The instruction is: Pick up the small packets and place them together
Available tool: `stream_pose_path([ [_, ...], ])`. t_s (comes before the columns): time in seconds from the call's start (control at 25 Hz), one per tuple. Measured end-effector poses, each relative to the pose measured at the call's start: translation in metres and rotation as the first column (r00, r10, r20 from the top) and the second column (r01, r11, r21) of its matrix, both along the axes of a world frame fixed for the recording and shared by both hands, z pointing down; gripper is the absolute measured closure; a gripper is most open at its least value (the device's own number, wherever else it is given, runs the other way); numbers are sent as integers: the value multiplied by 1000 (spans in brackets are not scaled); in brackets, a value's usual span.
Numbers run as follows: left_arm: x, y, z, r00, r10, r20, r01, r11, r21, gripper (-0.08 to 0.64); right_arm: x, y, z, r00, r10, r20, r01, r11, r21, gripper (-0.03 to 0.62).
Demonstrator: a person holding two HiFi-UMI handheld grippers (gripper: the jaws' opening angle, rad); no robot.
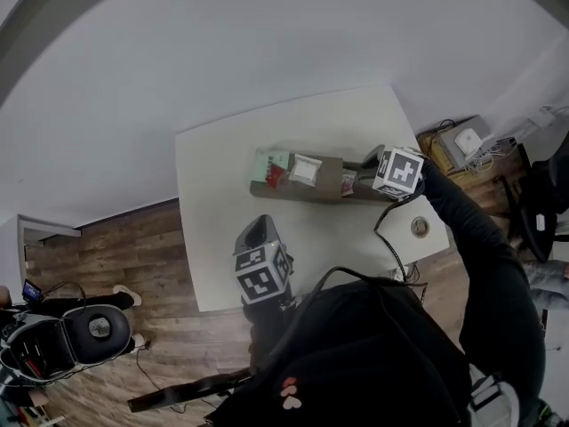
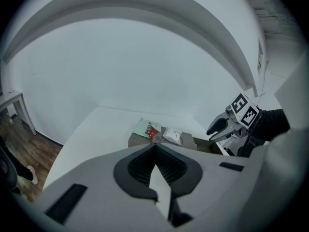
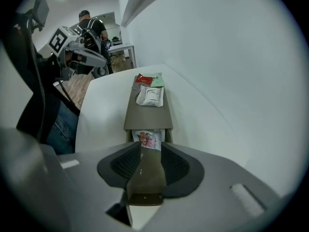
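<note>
**White bench, one cardboard strip**

A brown cardboard strip (image 3: 147, 112) lies flat on the white bench (image 3: 106, 105). It runs from under the right claw (image 3: 150, 151) straight ahead. It also lies ahead of the left claw (image 2: 155, 148), across its view.

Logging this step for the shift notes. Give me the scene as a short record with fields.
surface: white table
holder: brown cardboard strip, lying on the table
packets on strip: green-and-red packet; white packet; colourful packet
left gripper: jaws together, empty
right gripper: jaws apart, above the strip's end, colourful packet at its tips
</note>
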State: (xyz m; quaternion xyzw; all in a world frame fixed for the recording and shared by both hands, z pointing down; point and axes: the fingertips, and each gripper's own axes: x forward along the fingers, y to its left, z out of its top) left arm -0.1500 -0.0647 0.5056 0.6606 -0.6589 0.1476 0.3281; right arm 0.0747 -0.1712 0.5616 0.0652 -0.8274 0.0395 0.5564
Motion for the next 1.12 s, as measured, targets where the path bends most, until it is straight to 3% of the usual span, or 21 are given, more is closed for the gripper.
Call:
stream_pose_path([
  [0.28, 3, -1, -2, 1000, 0, 10, 1, 1000, -4, 561, 1, 20, 20, 993, -113, 35, 114, 993, -31, 468],
  [0.64, -3, 1, 1, 1000, -23, 14, 23, 1000, -21, 561, -7, 29, 39, 964, -266, -28, 266, 964, -5, 468],
  [0.84, -6, 2, 3, 999, -31, 14, 32, 999, -26, 561, -9, 33, 46, 913, -389, -125, 397, 917, 41, 468],
  [1.12, -8, 2, 4, 999, -41, 14, 41, 999, -31, 561, -8, 36, 59, 870, -456, -186, 471, 881, 41, 480],
])
